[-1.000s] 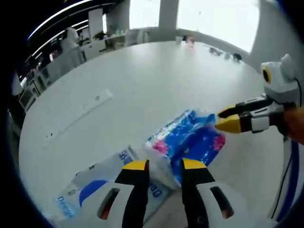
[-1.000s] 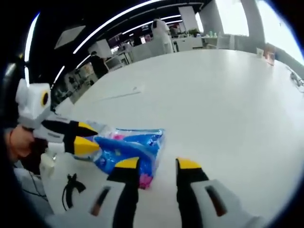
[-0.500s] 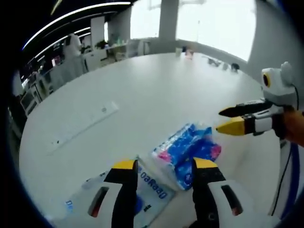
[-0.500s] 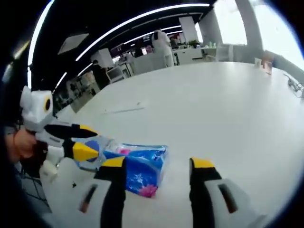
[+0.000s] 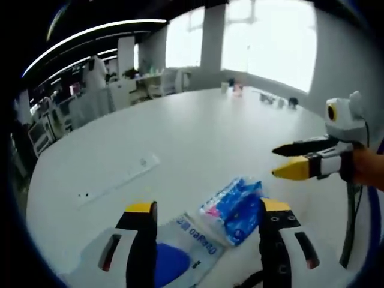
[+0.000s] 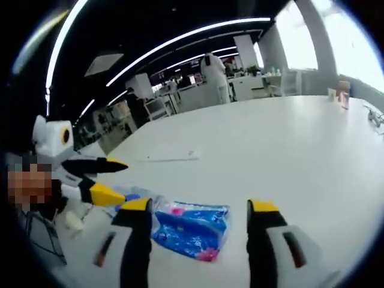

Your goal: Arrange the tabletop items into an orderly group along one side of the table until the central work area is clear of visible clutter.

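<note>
1. Left gripper (image 5: 207, 209): jaws spread wide, empty, raised over the near table edge. Right gripper (image 6: 199, 207): likewise spread and empty, raised clear of the packs.
2. Blue tissue pack (image 5: 235, 206): lies flat on the white table (image 5: 180, 126), just beside a white-and-blue wipes pack (image 5: 180, 249); both sit near the table's edge.
3. Risk: soft film wrappers may slip or crumple if pinched at a corner.
4. Risk: a sideways nudge could push either pack off the near edge.
5. Risk: the two grippers are close together and could collide when reaching.
6. A flat strip (image 5: 123, 180) lies further in, not yet grouped.
</note>
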